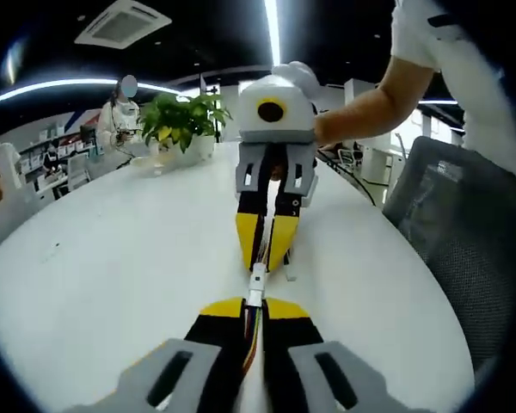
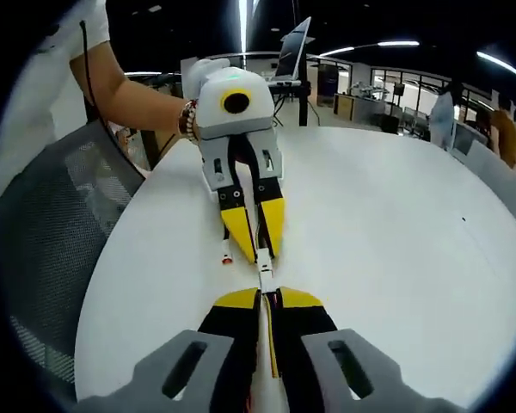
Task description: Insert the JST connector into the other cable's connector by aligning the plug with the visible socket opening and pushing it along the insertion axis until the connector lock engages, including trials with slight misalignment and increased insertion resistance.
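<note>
The white JST connector (image 1: 256,280) (image 2: 265,277) sits between the two sets of yellow jaw tips, held just above the white table (image 1: 112,258) (image 2: 396,241). In the left gripper view it lies a little below centre, its long axis running from 6 toward 12 o'clock, in line with both grippers. The right gripper view shows the same line, with the white housing just below the far jaw tips.

Plug and socket appear to meet nose to nose, so alignment looks done and insertion begun or nearly complete. Whether the lock has engaged cannot be told at this size; a final push along that axis may remain.

The left gripper (image 1: 254,303) (image 2: 260,249) has its jaws closed on its cable (image 1: 252,331), whose coloured wires run back between them. The right gripper (image 2: 267,294) (image 1: 267,256) is likewise clamped on the other cable (image 2: 272,340).

A small loose piece (image 2: 227,256) (image 1: 289,274) lies on the table just beside the far jaws. Farther out stand a potted plant (image 1: 182,120) at 11 o'clock and a mesh chair (image 1: 451,232) (image 2: 43,258) at the table's edge.
</note>
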`<state>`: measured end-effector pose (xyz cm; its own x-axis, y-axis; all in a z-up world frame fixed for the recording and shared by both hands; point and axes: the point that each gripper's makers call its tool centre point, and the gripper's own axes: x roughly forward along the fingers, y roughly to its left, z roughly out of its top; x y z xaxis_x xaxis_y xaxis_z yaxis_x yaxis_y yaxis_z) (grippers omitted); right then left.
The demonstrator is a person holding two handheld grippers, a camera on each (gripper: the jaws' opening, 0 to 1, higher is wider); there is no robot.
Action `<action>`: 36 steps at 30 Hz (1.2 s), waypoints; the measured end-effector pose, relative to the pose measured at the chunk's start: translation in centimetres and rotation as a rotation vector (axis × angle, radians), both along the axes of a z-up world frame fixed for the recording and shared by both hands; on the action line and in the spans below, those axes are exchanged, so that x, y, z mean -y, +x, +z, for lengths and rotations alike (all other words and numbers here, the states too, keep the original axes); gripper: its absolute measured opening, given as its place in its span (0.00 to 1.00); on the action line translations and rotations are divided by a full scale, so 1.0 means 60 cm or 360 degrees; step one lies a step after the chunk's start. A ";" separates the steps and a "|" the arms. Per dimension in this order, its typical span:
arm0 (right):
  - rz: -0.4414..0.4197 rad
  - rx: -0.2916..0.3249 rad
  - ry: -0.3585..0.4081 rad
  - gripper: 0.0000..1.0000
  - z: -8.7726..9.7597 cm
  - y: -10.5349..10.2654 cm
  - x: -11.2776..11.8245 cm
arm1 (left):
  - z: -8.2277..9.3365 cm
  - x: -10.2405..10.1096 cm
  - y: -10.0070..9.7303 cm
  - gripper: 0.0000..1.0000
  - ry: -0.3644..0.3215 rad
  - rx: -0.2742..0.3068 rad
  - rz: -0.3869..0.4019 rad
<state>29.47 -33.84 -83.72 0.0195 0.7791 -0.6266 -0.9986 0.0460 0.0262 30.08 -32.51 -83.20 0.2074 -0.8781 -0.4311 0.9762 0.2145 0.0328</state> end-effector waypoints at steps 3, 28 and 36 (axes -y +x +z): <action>0.0009 0.0004 -0.0031 0.04 -0.004 0.000 0.001 | -0.004 0.000 -0.002 0.00 0.0021 0.0003 -0.0016; 0.0066 0.0010 -0.0076 0.04 -0.007 -0.009 -0.007 | 0.001 0.004 -0.012 0.00 0.0011 0.0023 -0.0076; 0.0049 -0.0002 -0.0060 0.04 -0.003 -0.013 -0.014 | 0.004 0.007 -0.012 0.00 -0.0014 0.0016 -0.0079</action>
<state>28.71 -32.97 -83.93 -0.0048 0.7551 -0.6556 -0.9995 0.0165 0.0263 29.33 -32.92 -82.94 0.1680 -0.8913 -0.4212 0.9852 0.1662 0.0412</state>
